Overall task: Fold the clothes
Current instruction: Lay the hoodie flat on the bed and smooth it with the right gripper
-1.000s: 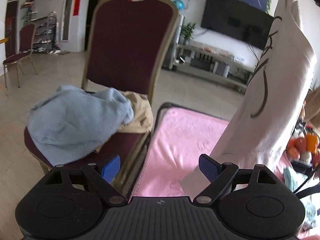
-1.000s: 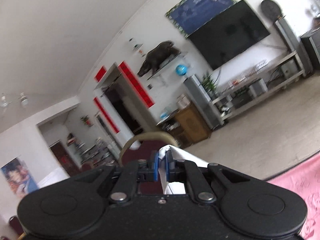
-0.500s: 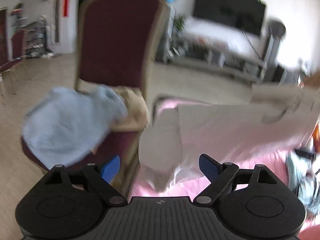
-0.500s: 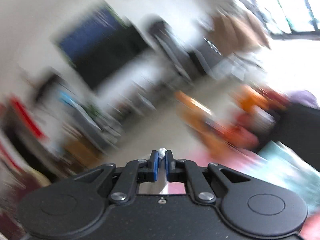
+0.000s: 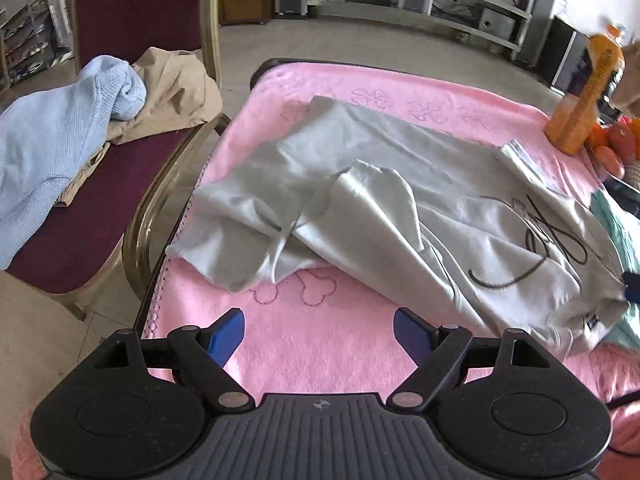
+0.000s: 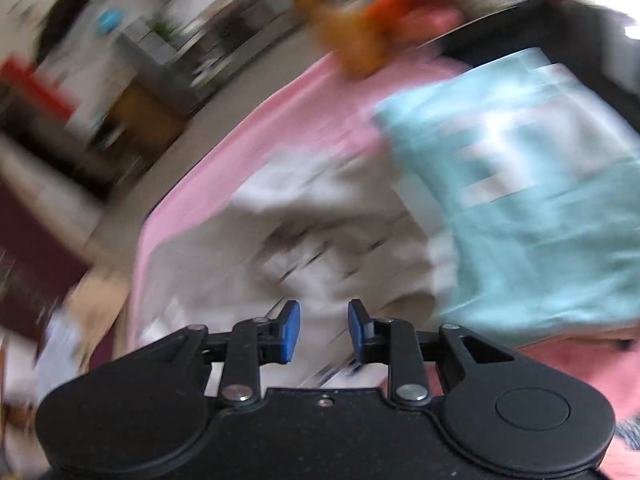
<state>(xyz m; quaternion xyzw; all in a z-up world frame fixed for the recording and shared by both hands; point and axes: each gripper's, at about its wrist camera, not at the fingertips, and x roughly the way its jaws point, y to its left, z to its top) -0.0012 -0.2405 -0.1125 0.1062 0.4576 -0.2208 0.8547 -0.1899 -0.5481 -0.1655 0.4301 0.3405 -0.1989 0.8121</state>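
Note:
A pale grey-white garment (image 5: 400,208) with a black scribble print lies crumpled on the pink cloth (image 5: 304,344) that covers the table. My left gripper (image 5: 319,334) is open and empty, just short of the garment's near edge. My right gripper (image 6: 324,330) is open, its jaws partly apart, right over the same garment (image 6: 320,248); this view is blurred. A folded teal garment (image 6: 540,208) lies to the right of the white one and also shows in the left wrist view (image 5: 624,232).
A maroon chair (image 5: 132,12) at the table's left holds a light blue sweater (image 5: 52,128) and a beige garment (image 5: 176,88). An orange drink bottle (image 5: 588,92) and red-orange fruit (image 5: 612,148) stand at the far right corner.
The white garment hung raised from my shut right gripper; it has swung down and now lies on the pink cloth. My right gripper has opened and let it go.

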